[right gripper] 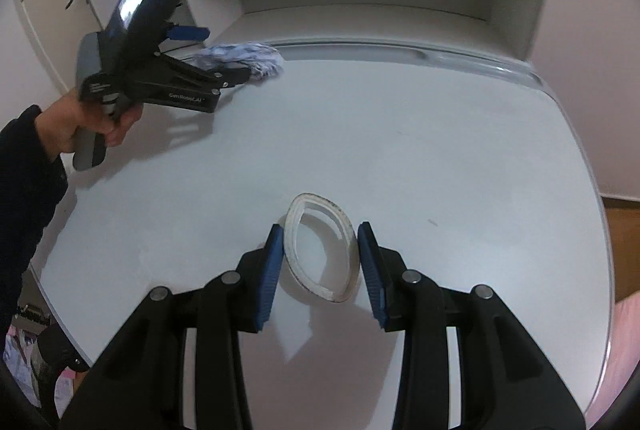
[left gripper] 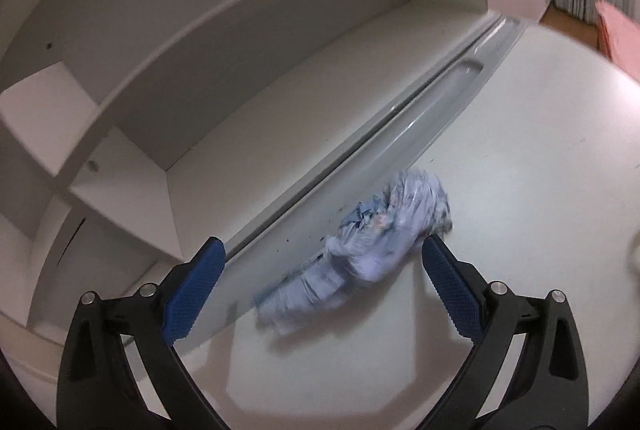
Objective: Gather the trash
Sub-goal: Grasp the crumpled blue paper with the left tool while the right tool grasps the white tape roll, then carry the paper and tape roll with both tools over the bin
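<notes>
Item, nearest in the right wrist view: our right gripper (right gripper: 320,230), lower centre of the frame, jaws drawn in on a squashed white ring (right gripper: 319,250), seemingly a spent tape core or paper band, which lies on the white table (right gripper: 440,133). The left pad meets the ring's edge; the right pad looks to touch its far side, though shadow hides the contact, so we hedge on how firm the grip is. Risk: the ring has already buckled into an oval, and it may fold flat or spring out sideways when lifted; a pad catching only the rim could flip it back onto the table. Item, middle distance, upper left of the same view: our left gripper (right gripper: 224,53), held in a hand (right gripper: 96,117), jaws wide apart and holding nothing. Item, the second piece of trash: a crumpled bluish wad (left gripper: 360,242) of paper or plastic, in the lower centre of the left wrist view, between the spread pads and just beside the right one, against the grey groove (left gripper: 400,117) along the table's back edge. Risk: the wad is blurred and loosely bunched, so closing may pinch only a trailing fold and leave the rest, or nudge it into the groove. Item, farthest: white shelving (left gripper: 200,69), upper left, close enough behind the wad for a finger to strike.
</notes>
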